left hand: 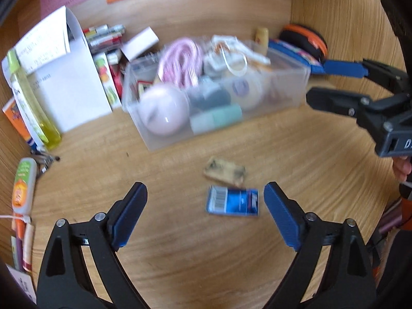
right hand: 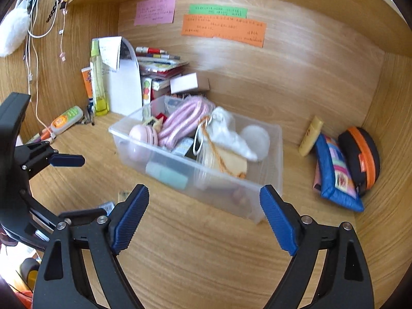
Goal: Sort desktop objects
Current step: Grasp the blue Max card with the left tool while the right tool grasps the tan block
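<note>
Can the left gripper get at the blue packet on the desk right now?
Probably yes. The left gripper is open, and the blue packet lies flat on the bare desk just ahead between its fingers, with nothing over it.

Left claw (left hand: 206,206), right claw (right hand: 204,206): both spread, empty.

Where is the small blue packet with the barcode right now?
In the left wrist view, the blue packet lies flat on the desk, just in front of a tan packet and short of the clear bin.

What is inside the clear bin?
The clear bin holds a pink cord, pink round case, white pouch and teal tube; lower items are covered.
</note>
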`<control>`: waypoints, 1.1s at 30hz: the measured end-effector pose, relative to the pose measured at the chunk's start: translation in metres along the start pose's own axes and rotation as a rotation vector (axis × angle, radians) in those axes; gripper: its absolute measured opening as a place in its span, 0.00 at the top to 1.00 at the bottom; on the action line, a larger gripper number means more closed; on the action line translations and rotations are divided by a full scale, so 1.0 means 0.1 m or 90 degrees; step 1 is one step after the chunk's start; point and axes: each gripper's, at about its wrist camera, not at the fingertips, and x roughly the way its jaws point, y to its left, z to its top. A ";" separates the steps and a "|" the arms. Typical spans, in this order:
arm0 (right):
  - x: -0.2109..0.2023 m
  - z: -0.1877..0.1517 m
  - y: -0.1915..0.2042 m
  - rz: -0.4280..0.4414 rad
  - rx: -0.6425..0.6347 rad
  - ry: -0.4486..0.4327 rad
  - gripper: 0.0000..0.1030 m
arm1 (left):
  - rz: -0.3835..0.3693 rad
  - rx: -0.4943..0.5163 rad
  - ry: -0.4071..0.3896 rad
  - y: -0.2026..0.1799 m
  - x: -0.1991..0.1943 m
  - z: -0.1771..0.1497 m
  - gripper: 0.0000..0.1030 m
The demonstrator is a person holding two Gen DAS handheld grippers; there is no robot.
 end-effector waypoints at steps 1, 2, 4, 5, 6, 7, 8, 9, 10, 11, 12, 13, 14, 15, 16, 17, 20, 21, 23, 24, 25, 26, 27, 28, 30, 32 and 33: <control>0.01 -0.03 0.00 0.002 0.003 0.003 0.16 | 0.001 0.000 0.008 -0.01 0.02 -0.03 0.10; 0.02 -0.05 0.01 0.005 0.005 0.008 0.16 | 0.002 0.001 0.017 -0.02 0.05 -0.05 0.10; 0.05 -0.10 0.02 0.010 0.005 0.017 0.16 | 0.003 0.002 0.027 -0.03 0.09 -0.08 0.10; 0.07 -0.13 0.03 0.013 0.005 0.022 0.16 | 0.004 0.002 0.030 -0.04 0.10 -0.09 0.10; 0.10 -0.14 0.04 0.015 0.004 0.029 0.16 | 0.002 0.003 0.036 -0.04 0.12 -0.09 0.10; 0.12 -0.16 0.05 0.018 0.003 0.034 0.16 | -0.003 0.005 0.043 -0.05 0.14 -0.10 0.10; 0.14 -0.18 0.07 0.021 0.002 0.039 0.16 | -0.005 0.010 0.048 -0.07 0.15 -0.11 0.10; 0.16 -0.19 0.08 0.024 0.000 0.044 0.16 | -0.003 0.016 0.050 -0.09 0.17 -0.11 0.10; 0.18 -0.19 0.09 0.026 -0.002 0.047 0.16 | -0.006 0.020 0.046 -0.09 0.16 -0.12 0.10; 0.20 -0.20 0.10 0.028 -0.004 0.050 0.16 | -0.007 0.025 0.045 -0.10 0.17 -0.11 0.10; 0.22 -0.20 0.11 0.030 -0.006 0.053 0.16 | -0.007 0.029 0.044 -0.11 0.17 -0.11 0.10; 0.22 -0.21 0.13 0.031 -0.007 0.054 0.16 | -0.005 0.034 0.040 -0.11 0.16 -0.11 0.13; 0.23 -0.21 0.14 0.032 -0.009 0.056 0.16 | -0.007 0.040 0.034 -0.12 0.15 -0.11 0.19; 0.25 -0.21 0.16 0.034 -0.011 0.057 0.16 | -0.013 0.040 0.031 -0.11 0.15 -0.11 0.23; 0.26 -0.21 0.17 0.035 -0.014 0.058 0.16 | -0.024 0.038 0.033 -0.10 0.15 -0.10 0.30; 0.27 -0.20 0.19 0.036 -0.016 0.058 0.16 | -0.038 0.035 0.034 -0.08 0.14 -0.09 0.39; 0.31 -0.19 0.24 0.040 -0.026 0.062 0.16 | -0.051 0.030 0.031 -0.03 0.14 -0.09 0.51; 0.33 -0.18 0.25 0.040 -0.028 0.063 0.16 | -0.050 0.030 0.028 -0.01 0.15 -0.09 0.53; 0.35 -0.17 0.29 0.043 -0.035 0.065 0.16 | -0.051 0.029 0.025 0.02 0.14 -0.10 0.54; 0.37 -0.16 0.31 0.045 -0.038 0.066 0.16 | -0.048 0.030 0.023 0.02 0.14 -0.11 0.54; 0.39 -0.15 0.32 0.048 -0.041 0.067 0.16 | -0.048 0.030 0.021 0.03 0.13 -0.11 0.54; 0.40 -0.14 0.34 0.051 -0.044 0.069 0.16 | -0.047 0.029 0.019 0.04 0.12 -0.12 0.54; 0.42 -0.14 0.36 0.054 -0.047 0.070 0.16 | -0.041 0.024 0.018 0.07 0.12 -0.12 0.54; 0.44 -0.13 0.39 0.058 -0.052 0.072 0.16 | -0.036 0.017 0.017 0.10 0.12 -0.13 0.54; 0.48 -0.13 0.46 0.064 -0.062 0.077 0.16 | -0.032 -0.005 0.014 0.21 0.10 -0.16 0.55; 0.54 -0.14 0.56 0.059 -0.078 0.083 0.16 | -0.026 -0.022 0.011 0.31 0.06 -0.18 0.55; 0.57 -0.15 0.62 0.056 -0.089 0.086 0.17 | -0.021 -0.029 0.007 0.36 0.04 -0.19 0.55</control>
